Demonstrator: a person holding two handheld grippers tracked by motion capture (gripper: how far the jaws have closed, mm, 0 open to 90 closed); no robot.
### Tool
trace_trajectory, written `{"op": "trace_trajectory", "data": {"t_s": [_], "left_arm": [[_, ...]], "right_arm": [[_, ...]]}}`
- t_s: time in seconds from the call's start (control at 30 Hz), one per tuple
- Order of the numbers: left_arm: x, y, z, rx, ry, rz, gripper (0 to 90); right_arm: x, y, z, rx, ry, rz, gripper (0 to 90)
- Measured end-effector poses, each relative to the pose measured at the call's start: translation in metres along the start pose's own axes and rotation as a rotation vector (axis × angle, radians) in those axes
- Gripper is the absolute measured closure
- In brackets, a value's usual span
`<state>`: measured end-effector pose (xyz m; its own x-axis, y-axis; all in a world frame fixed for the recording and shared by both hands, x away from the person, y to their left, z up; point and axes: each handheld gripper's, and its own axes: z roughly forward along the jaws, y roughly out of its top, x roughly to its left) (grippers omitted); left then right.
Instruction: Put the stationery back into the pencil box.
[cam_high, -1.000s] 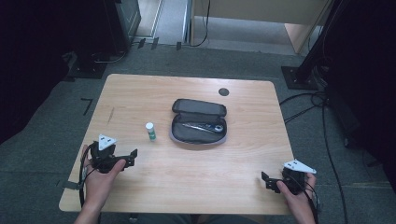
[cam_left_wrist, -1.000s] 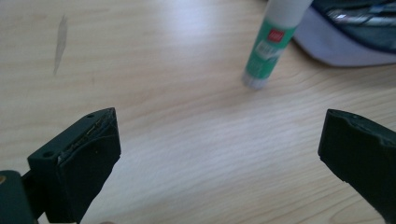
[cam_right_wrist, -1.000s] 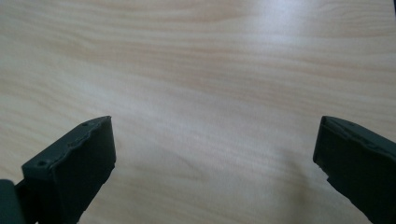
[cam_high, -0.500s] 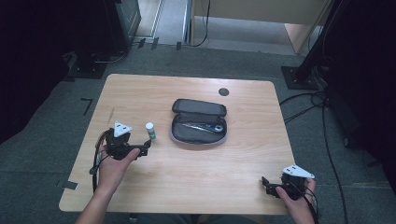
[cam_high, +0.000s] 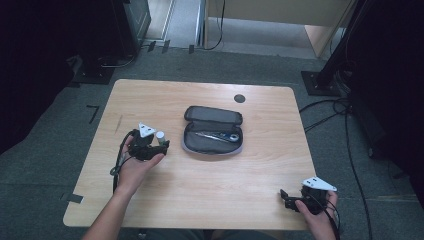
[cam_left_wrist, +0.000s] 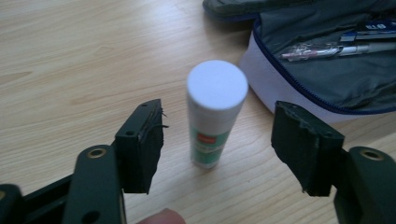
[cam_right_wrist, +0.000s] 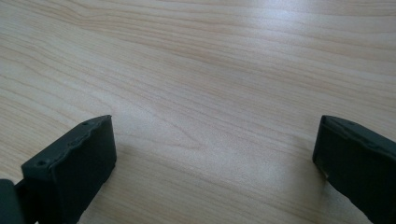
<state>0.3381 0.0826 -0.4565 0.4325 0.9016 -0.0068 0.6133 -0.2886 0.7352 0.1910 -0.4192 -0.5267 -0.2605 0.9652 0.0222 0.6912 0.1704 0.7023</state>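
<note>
Left gripper (cam_left_wrist: 219, 140) jaws spread wide around the upright glue stick (cam_left_wrist: 215, 112), no contact; the high view shows it just left of the open pencil case (cam_high: 212, 137). Right gripper (cam_high: 286, 200) gapes over bare table (cam_right_wrist: 196, 70) at the near right corner.

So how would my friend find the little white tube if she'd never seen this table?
Start at the open grey pencil case in the middle of the wooden table. Just left of it stands the glue stick, upright between the left gripper's open fingers. It is the one small white tube with a flat round cap and a green label.
</note>
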Motion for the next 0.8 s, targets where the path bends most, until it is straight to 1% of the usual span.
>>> {"op": "trace_trajectory", "data": {"t_s": [0.07, 0.13, 0.2, 0.23, 0.3, 0.37, 0.4, 0.47, 0.63, 0.7, 0.8], "left_arm": [[-0.002, 0.002, 0.002, 0.004, 0.021, -0.013, 44.2], [-0.004, 0.005, 0.003, 0.006, 0.027, -0.029, 52.9], [-0.006, 0.007, 0.004, 0.006, 0.026, -0.005, 63.6], [-0.007, 0.008, 0.004, 0.01, 0.023, 0.012, 65.1], [-0.01, 0.01, 0.003, 0.0, 0.032, 0.025, 65.5], [-0.012, 0.013, -0.001, -0.015, 0.022, 0.025, 65.6], [-0.013, 0.014, -0.003, -0.023, 0.023, 0.024, 65.7], [-0.015, 0.019, -0.009, -0.047, 0.011, 0.018, 65.7], [-0.023, 0.033, -0.022, -0.097, -0.02, 0.034, 65.7], [-0.027, 0.038, -0.025, -0.113, -0.025, 0.051, 65.7], [-0.033, 0.045, -0.026, -0.13, -0.048, 0.05, 65.7]], "right_arm": [[0.0, 0.0, 0.0, 0.0, 0.0, 0.0, 0.0], [0.0, 0.0, 0.0, 0.0, 0.0, 0.0, 0.0], [0.0, 0.0, 0.0, 0.0, 0.0, 0.0, 0.0], [0.0, 0.0, 0.0, 0.0, 0.0, 0.0, 0.0], [0.0, 0.0, 0.0, 0.0, 0.0, 0.0, 0.0], [0.0, 0.0, 0.0, 0.0, 0.0, 0.0, 0.0], [0.0, 0.0, 0.0, 0.0, 0.0, 0.0, 0.0], [0.0, 0.0, 0.0, 0.0, 0.0, 0.0, 0.0], [0.0, 0.0, 0.0, 0.001, 0.002, 0.0, 0.0], [0.0, 0.0, 0.0, 0.001, 0.004, -0.001, 0.0], [0.0, 0.0, 0.0, 0.001, 0.005, -0.002, 0.0]]}}
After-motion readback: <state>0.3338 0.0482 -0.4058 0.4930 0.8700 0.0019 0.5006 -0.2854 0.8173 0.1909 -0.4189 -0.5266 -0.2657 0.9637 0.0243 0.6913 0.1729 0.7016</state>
